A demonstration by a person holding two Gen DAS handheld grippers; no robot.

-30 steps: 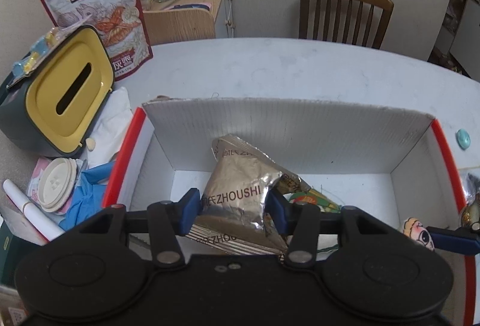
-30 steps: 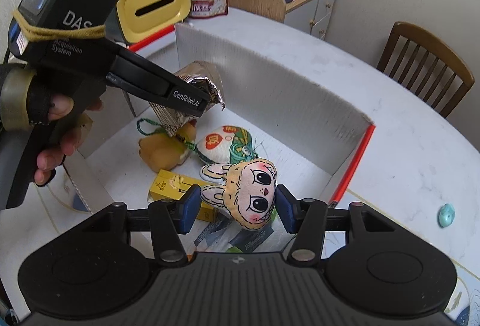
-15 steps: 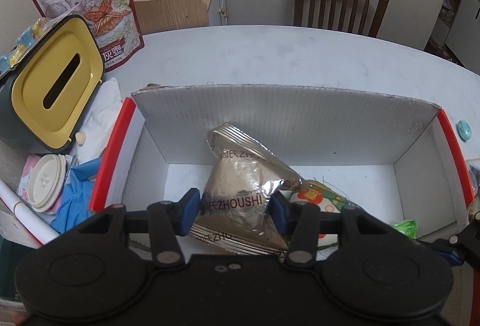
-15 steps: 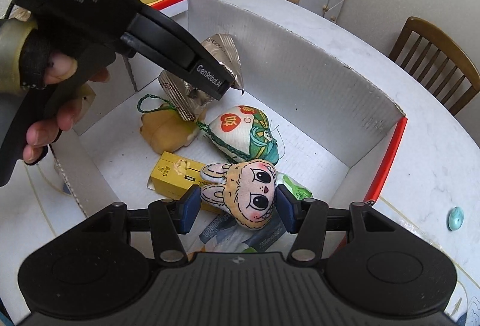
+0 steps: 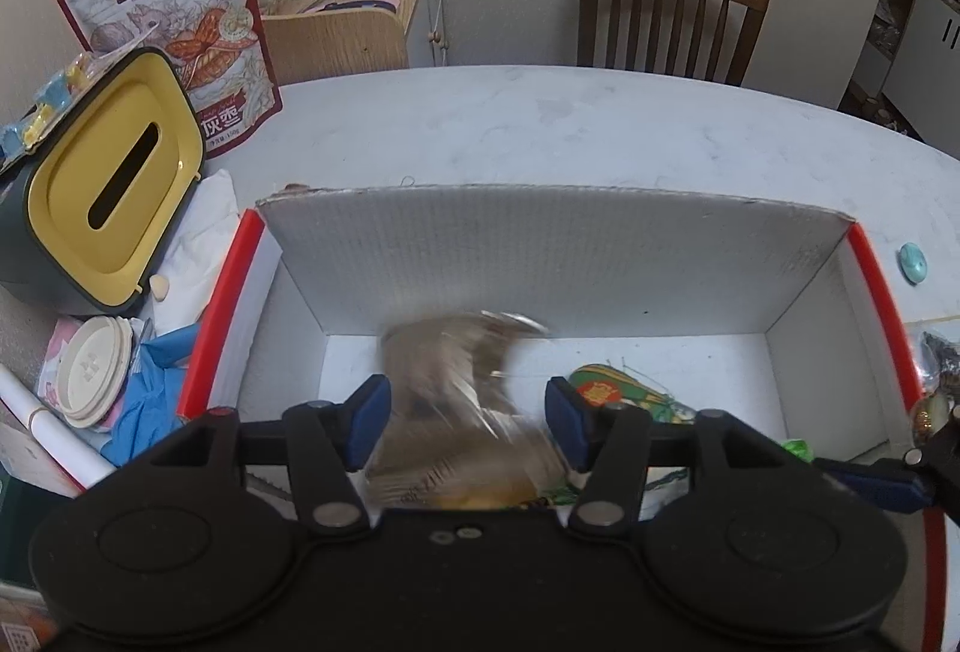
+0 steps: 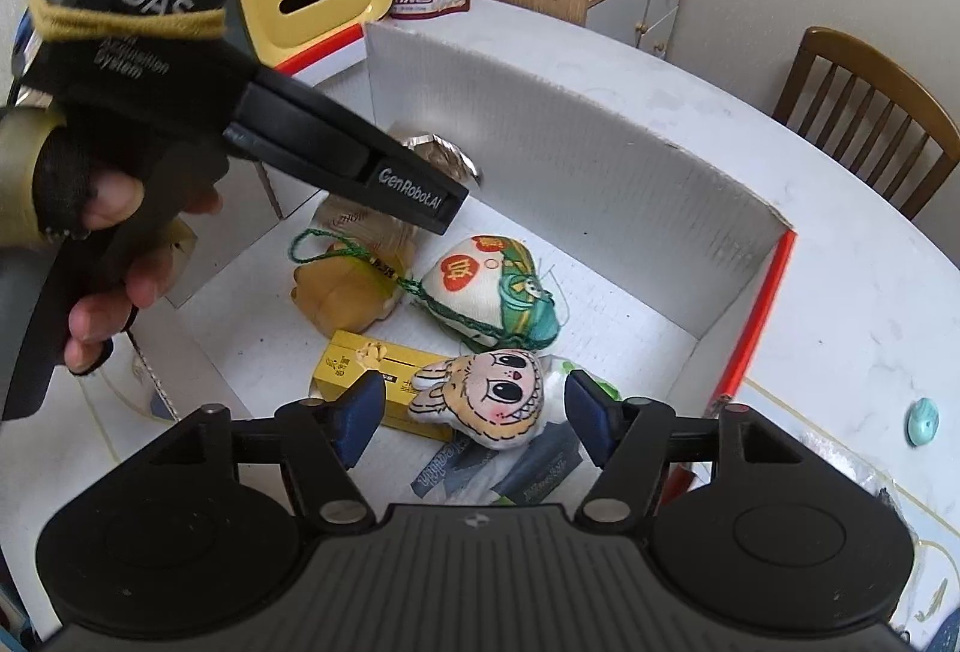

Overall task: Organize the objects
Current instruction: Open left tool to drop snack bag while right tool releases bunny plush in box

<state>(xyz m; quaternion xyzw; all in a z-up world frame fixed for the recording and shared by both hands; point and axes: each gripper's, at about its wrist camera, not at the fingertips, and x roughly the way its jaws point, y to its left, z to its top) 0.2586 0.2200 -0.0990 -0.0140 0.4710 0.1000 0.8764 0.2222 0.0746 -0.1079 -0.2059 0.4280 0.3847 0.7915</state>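
White table (image 5: 540,124) fills the frame, box (image 5: 540,256) at centre. Both claws, left gripper (image 5: 467,415) and right gripper (image 6: 474,412), gape; foil bag (image 5: 462,376) blurs lower centre, doll (image 6: 486,397) below. Best withdraw straight upward.

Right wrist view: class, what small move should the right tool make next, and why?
Probably lift the right tool straight up, clear of the box. Its jaws stand open and the bunny plush lies loose between them on other items inside, so nothing is left to place here.
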